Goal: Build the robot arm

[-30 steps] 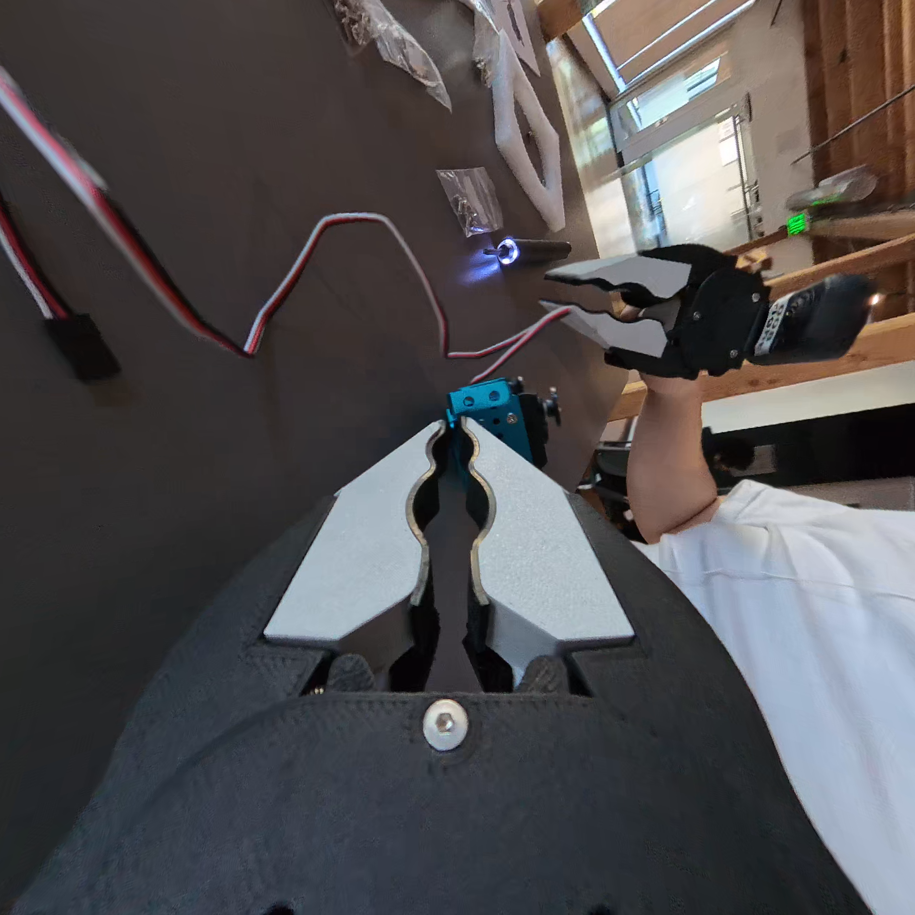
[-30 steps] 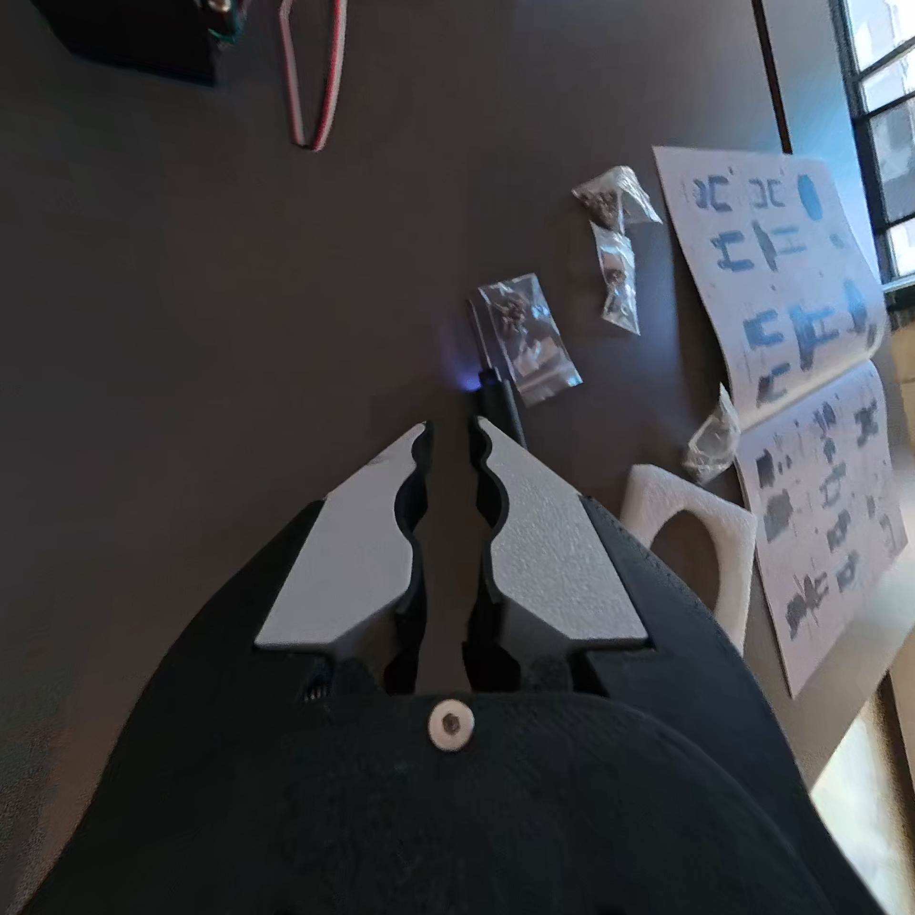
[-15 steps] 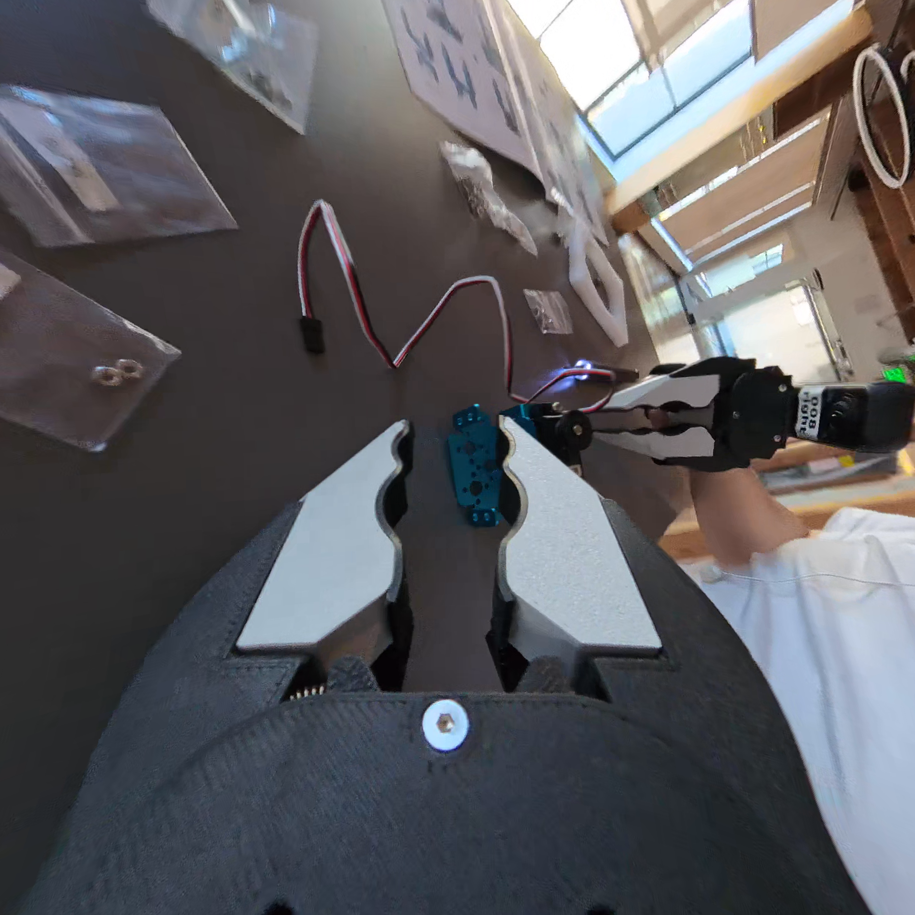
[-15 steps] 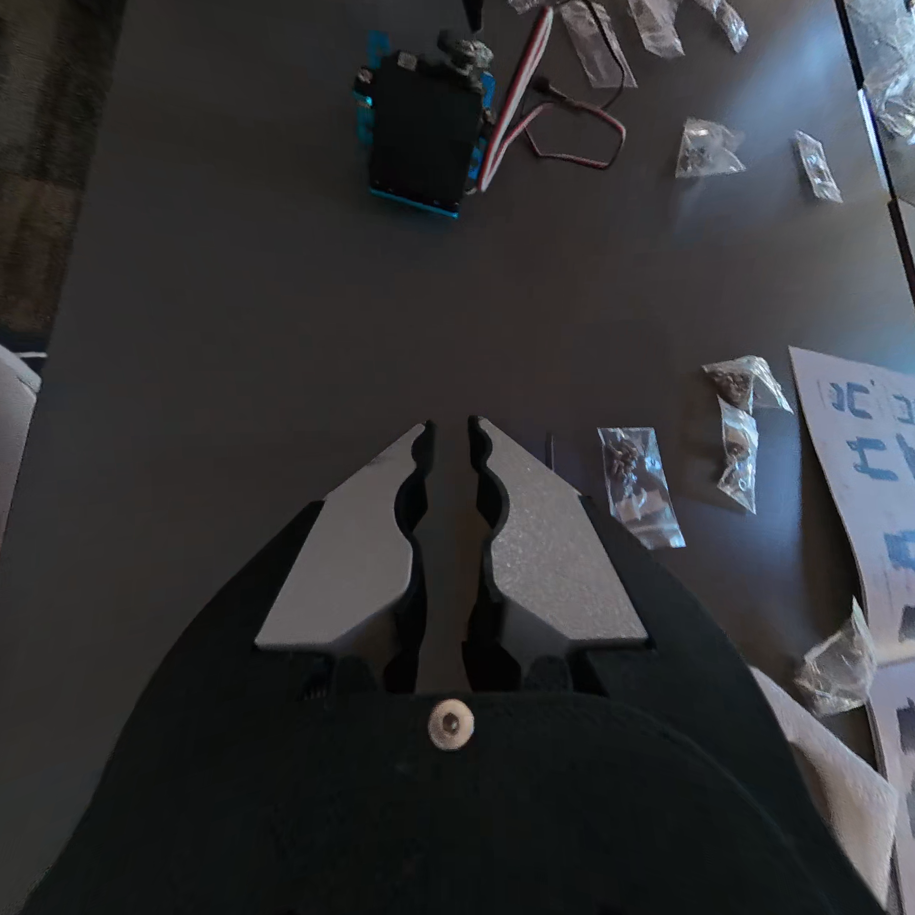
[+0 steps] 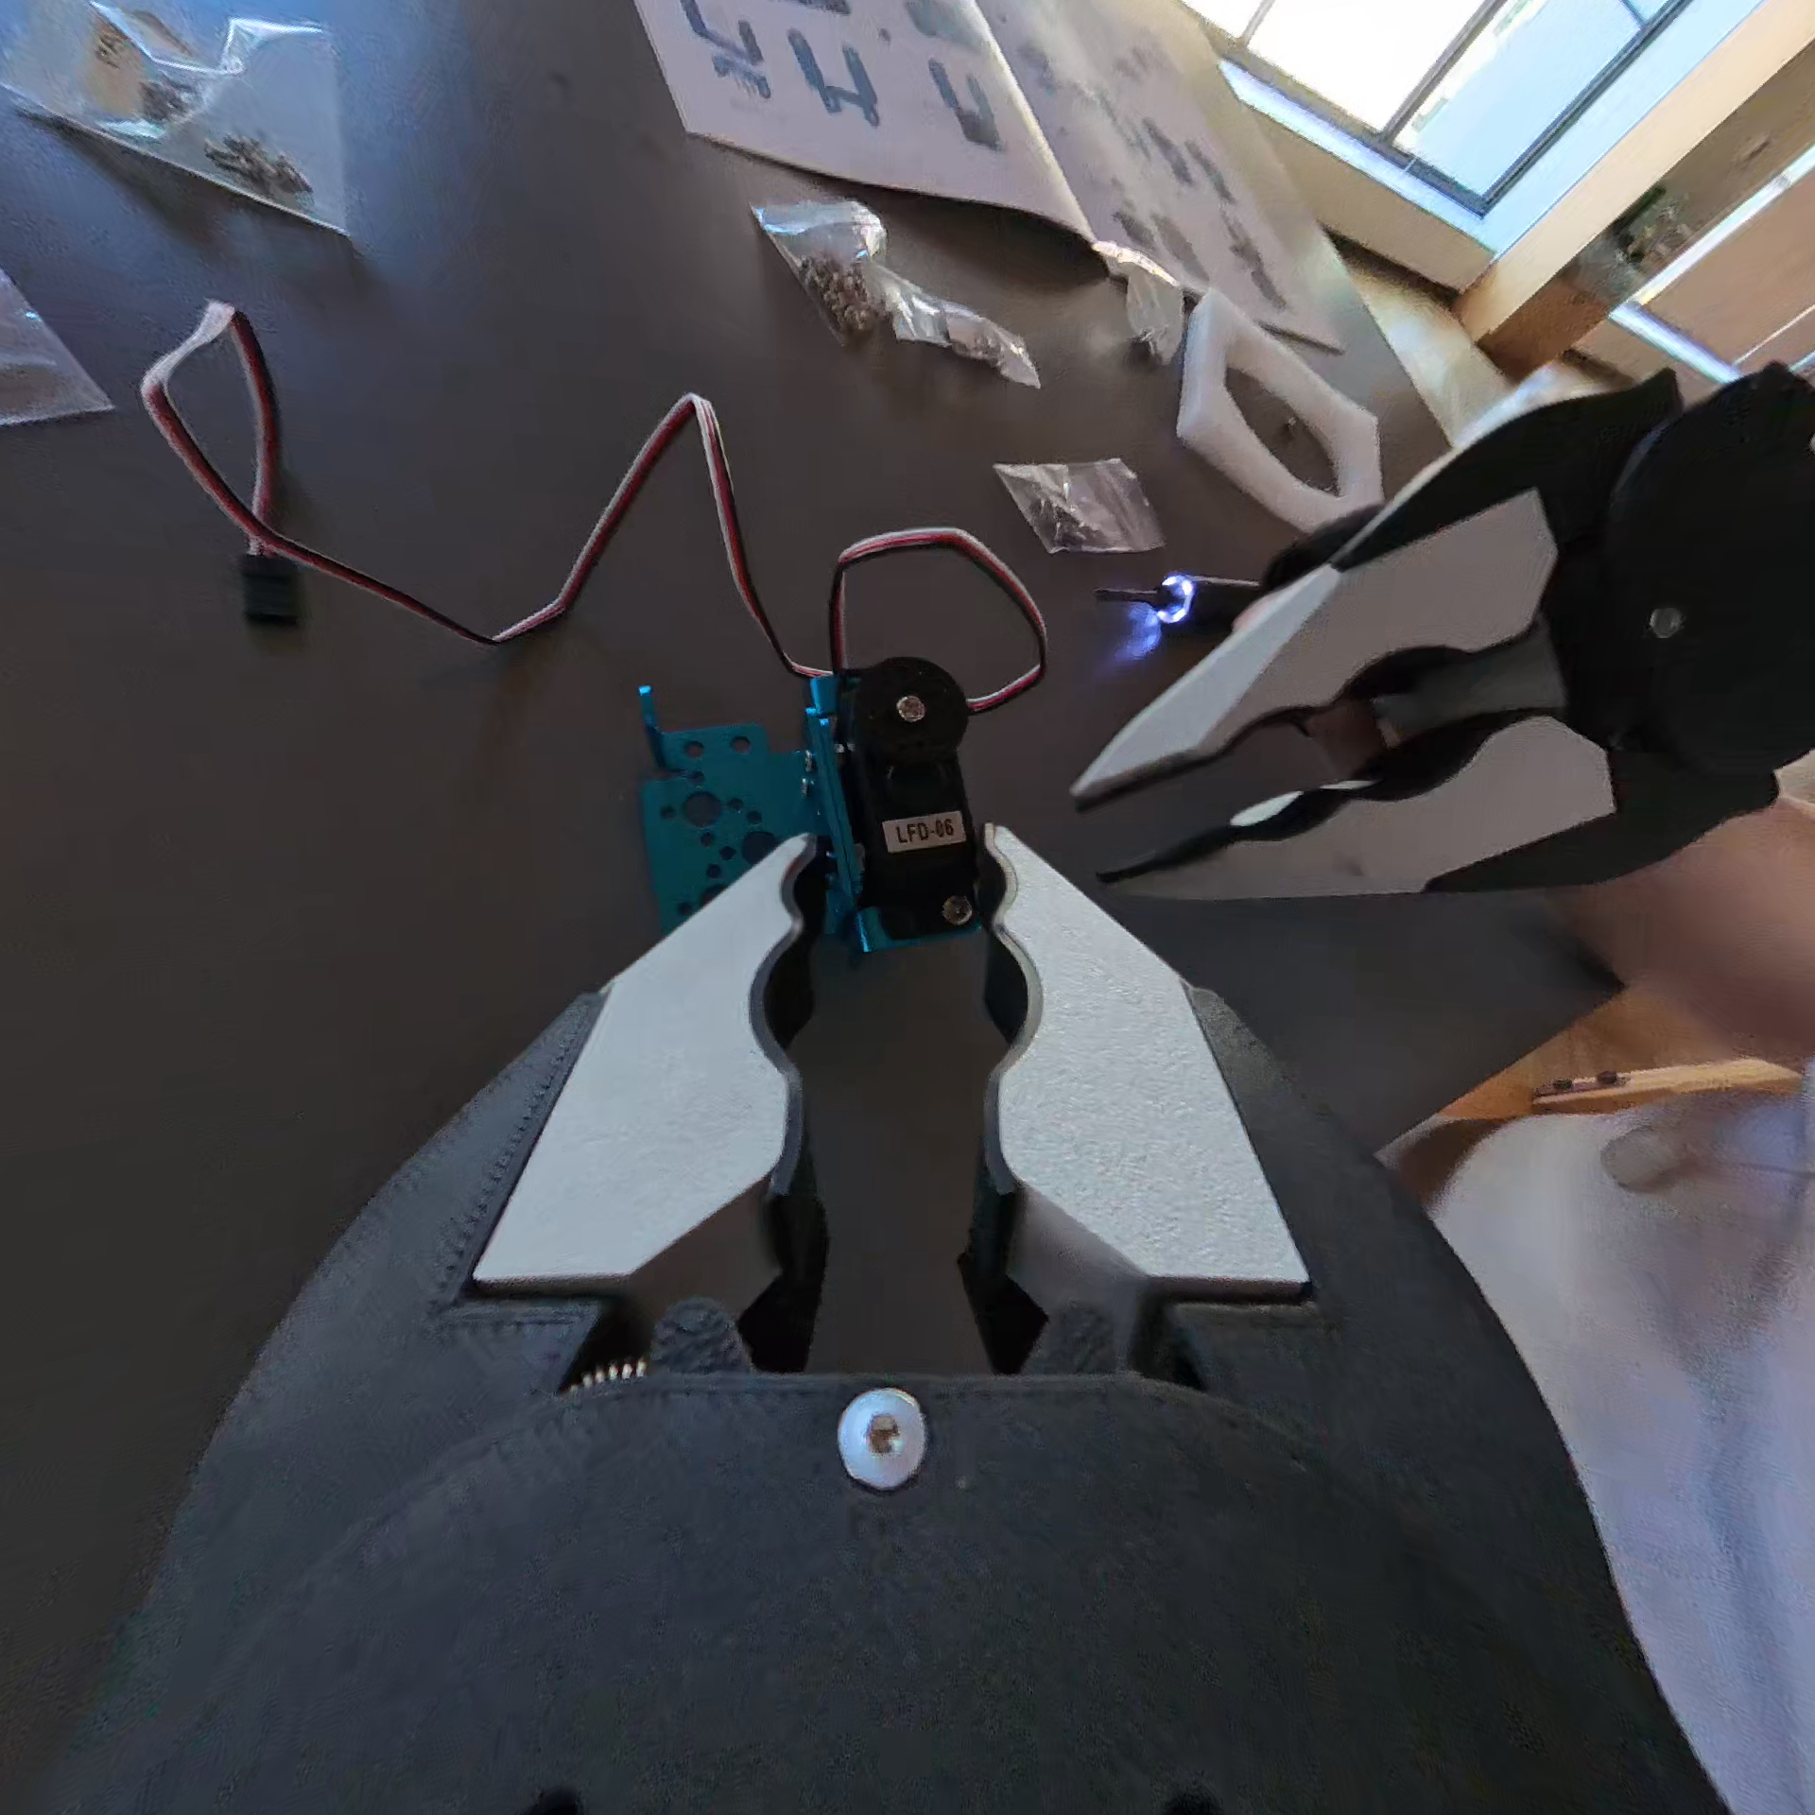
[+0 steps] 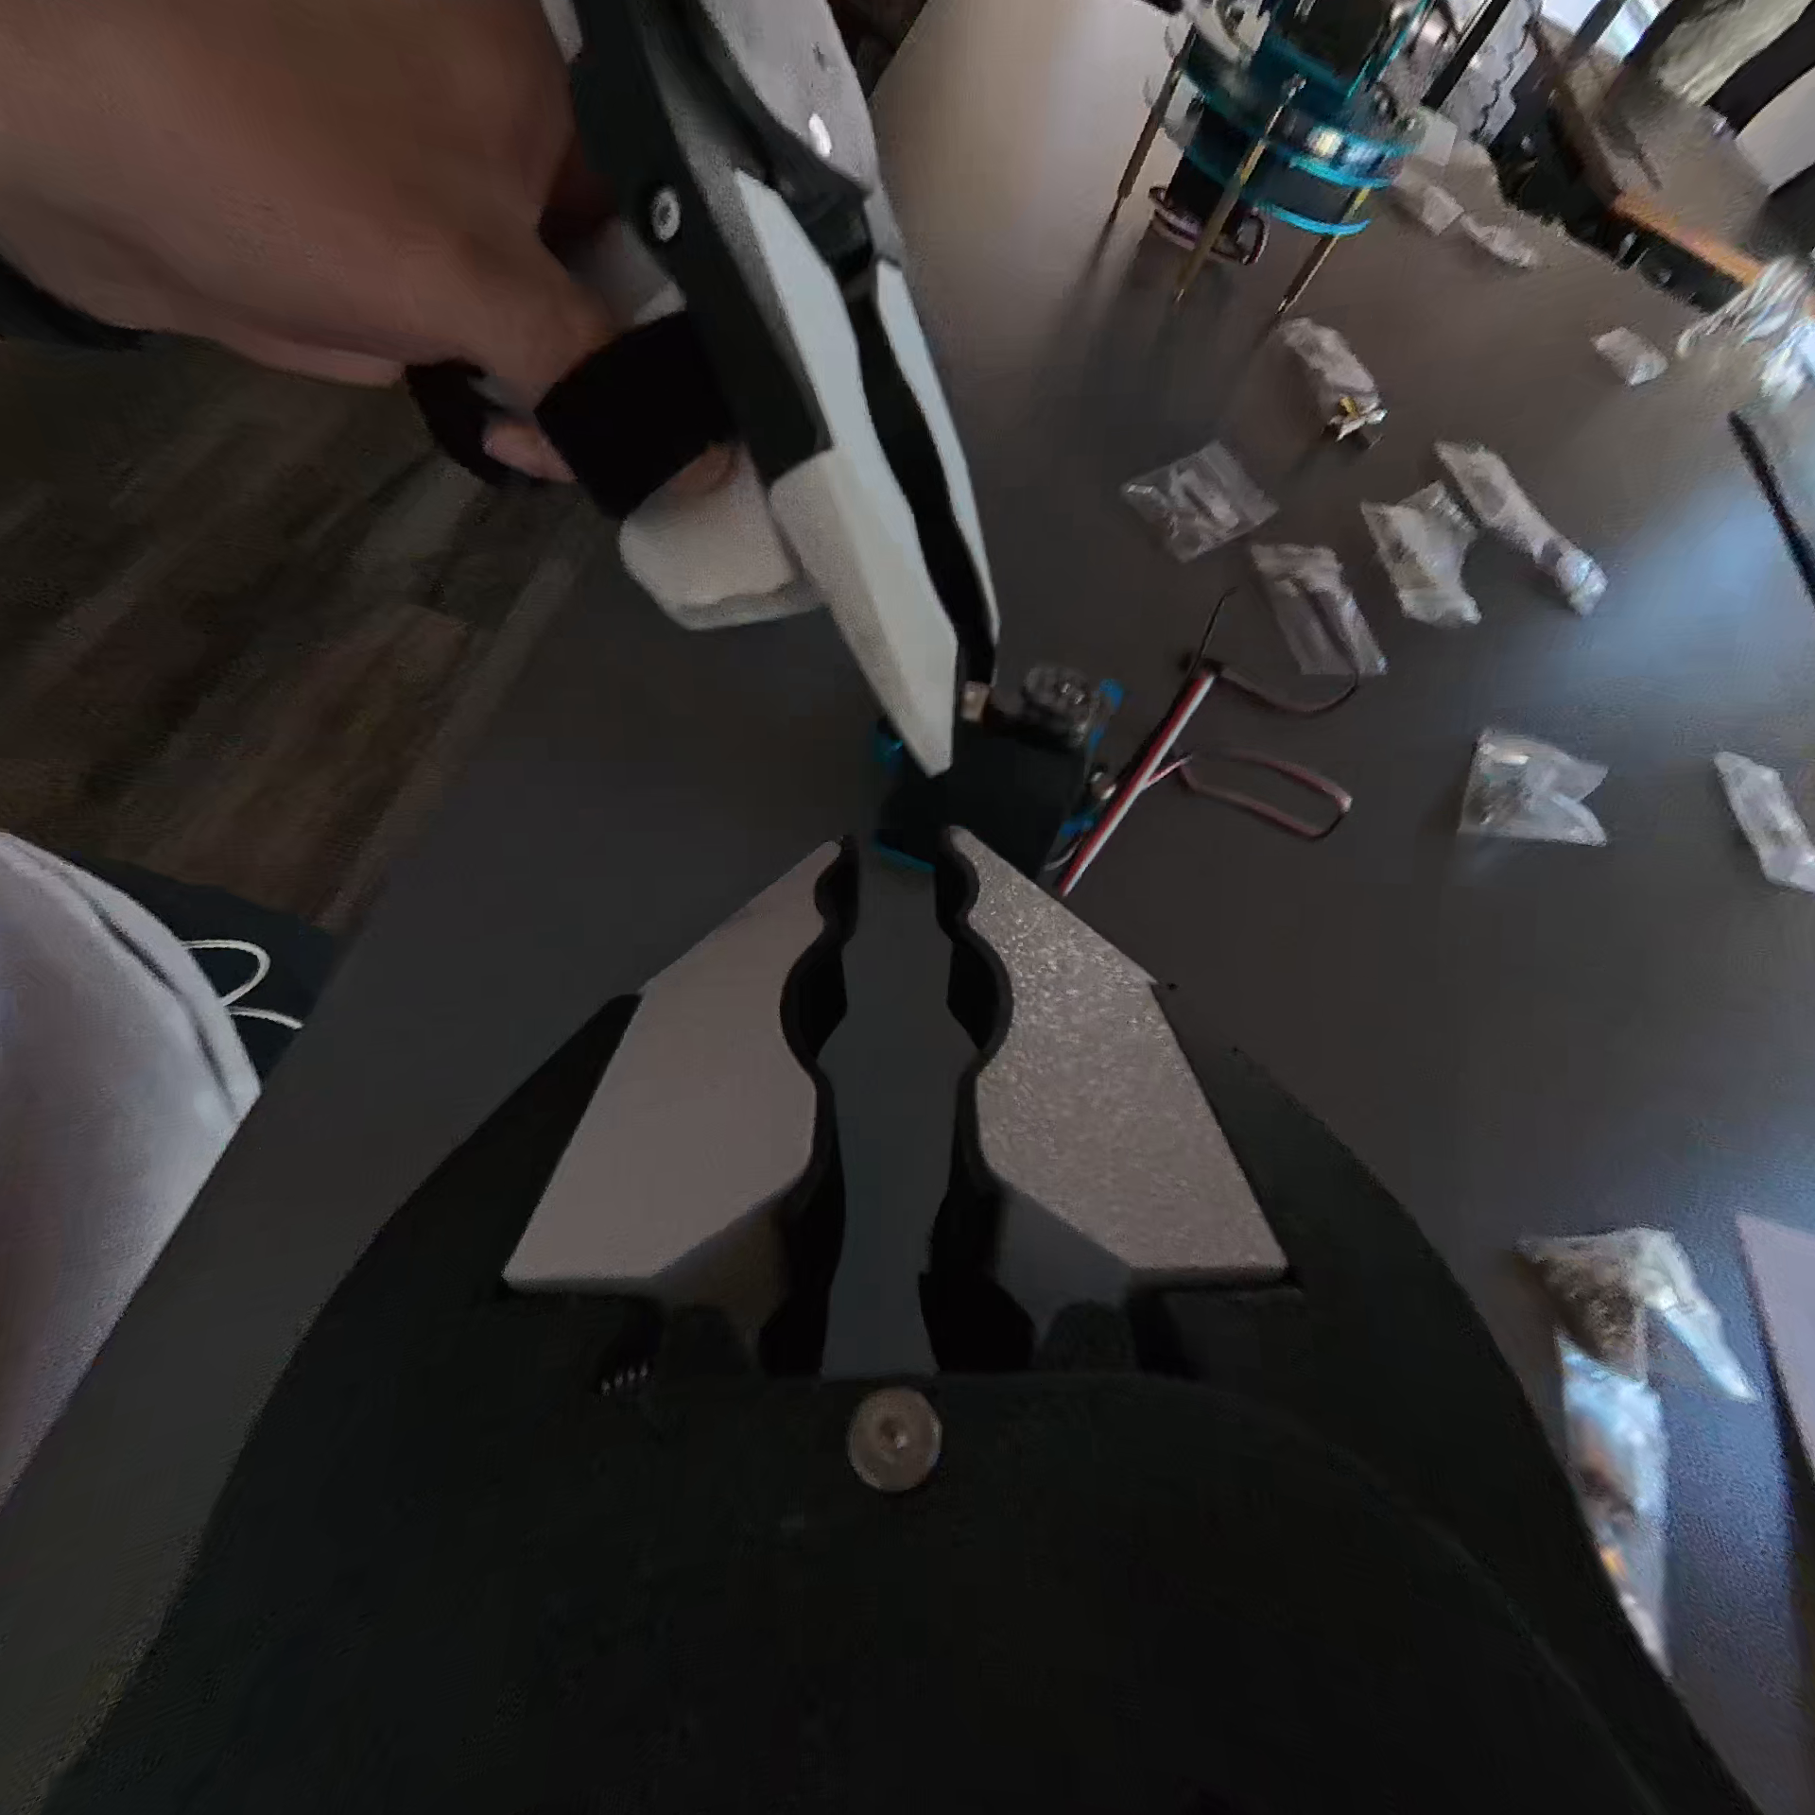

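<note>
A black servo [image 5: 913, 786] in a blue metal bracket [image 5: 707, 815] sits on the dark table, trailing a red, white and black cable [image 5: 609, 521]. My left gripper [image 5: 896, 845] is open, its fingertips close on either side of the servo and bracket. My right gripper [image 6: 899, 845] is open by a narrow gap and empty, its tips just short of the servo [image 6: 992, 786]. In the left wrist view the right gripper [image 5: 1092, 833] hovers to the servo's right. In the right wrist view the left gripper [image 6: 943, 727] comes down from the upper left onto the servo.
A small lit screwdriver [image 5: 1169, 597] lies behind the right gripper. Several clear bags of screws [image 5: 845, 265] [image 6: 1316, 609], a white foam piece [image 5: 1277, 432] and a printed sheet [image 5: 884, 88] lie around. A blue round assembly [image 6: 1296, 79] stands at the far end. The table edge and wooden floor [image 6: 246, 638] are at left. The tips of both grippers are at nearly the same place.
My right gripper has swung from the lit screwdriver over to the servo. My left gripper has opened from nearly shut and now has the servo between its tips.
</note>
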